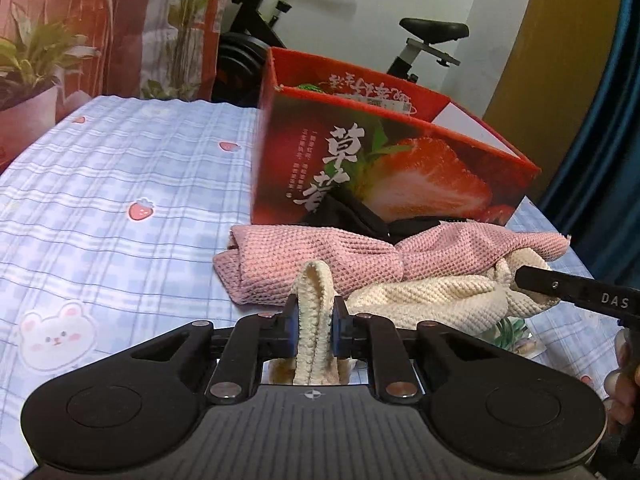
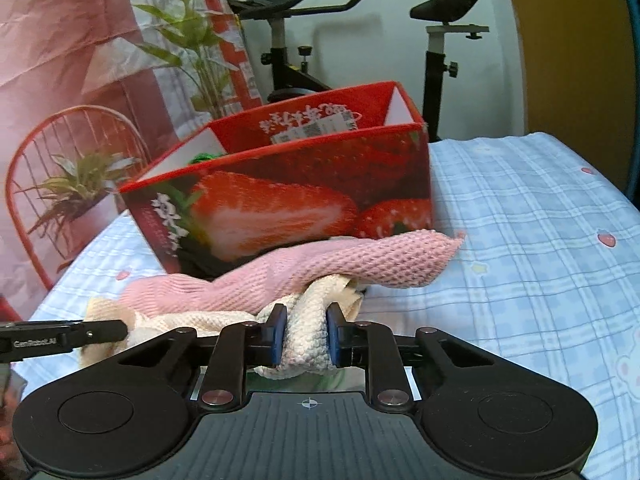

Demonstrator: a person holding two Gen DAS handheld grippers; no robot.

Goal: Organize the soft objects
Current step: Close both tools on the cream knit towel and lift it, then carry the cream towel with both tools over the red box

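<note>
Both tongs, left (image 1: 314, 330) and right (image 2: 306, 340), pinch opposite ends of the cream cloth (image 1: 432, 296).

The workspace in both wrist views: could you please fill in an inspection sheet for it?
Surface: checked blue sheet, strawberry prints.
Job's things: cream cloth partly under pink cloth, both before the open strawberry box.
Clutter: dark item at the box's foot.
Grippers: left gripper and right gripper each shut on a cream fold.
Cables: nothing seen.
Surroundings: exercise bike, potted plant, red chair.
</note>
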